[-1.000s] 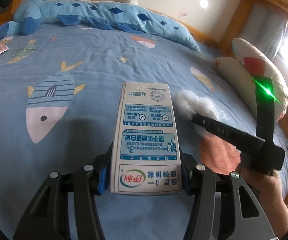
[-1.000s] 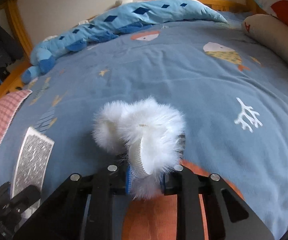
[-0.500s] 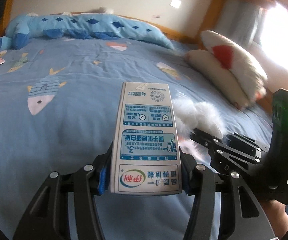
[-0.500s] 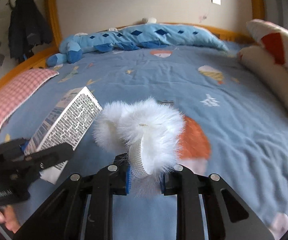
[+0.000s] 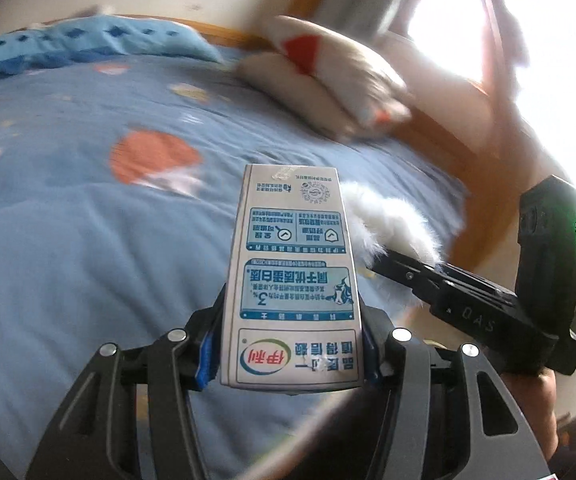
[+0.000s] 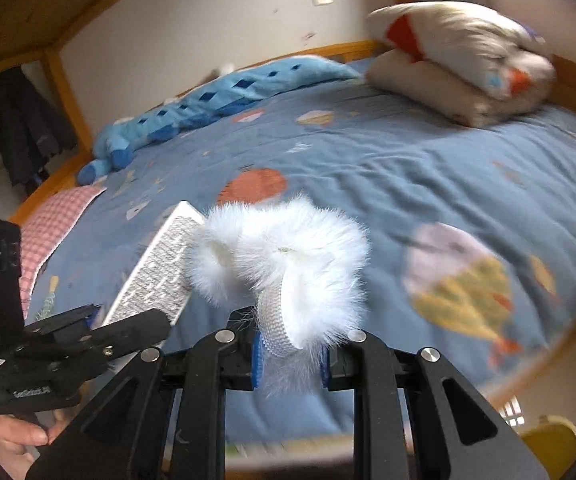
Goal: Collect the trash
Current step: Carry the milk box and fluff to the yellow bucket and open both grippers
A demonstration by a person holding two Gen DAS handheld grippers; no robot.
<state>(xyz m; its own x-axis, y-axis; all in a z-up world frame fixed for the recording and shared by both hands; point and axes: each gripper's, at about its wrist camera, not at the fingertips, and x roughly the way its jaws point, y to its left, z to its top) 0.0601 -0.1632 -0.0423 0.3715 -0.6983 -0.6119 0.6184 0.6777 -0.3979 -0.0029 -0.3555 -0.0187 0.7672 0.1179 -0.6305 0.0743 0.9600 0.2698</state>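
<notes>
Milk carton [image 5: 291, 280] sits upright between the fingers of the left hand-held gripper [image 5: 291, 354], clamped across its lower end with the printed face up and its top pointing to twelve o'clock over the bed [image 5: 68, 240]. It looks like thin card, probably empty and so light; squeezed hard it would likely buckle, so a hold low down, across the narrow sides near the stiffer folded base, seems the safest, and that is where the pads press now. The card face looks smooth, and a loose grip could let it slide

Just to its three o'clock in the left view, the right hand-held gripper [image 6: 289, 360] is nearly closed on a white fluffy thing [image 6: 288, 252] with a silvery mesh band [image 6: 274, 320] in the pinch. That piece looks very soft and nearly weightless; the fur would compress to nothing and slip, so the band is the better place to grip, as it is held now. Loose hairs may shed

Both pieces hang above the blue fish-print bedcover, with the folded pillows [image 6: 459, 64] at about one o'clock
</notes>
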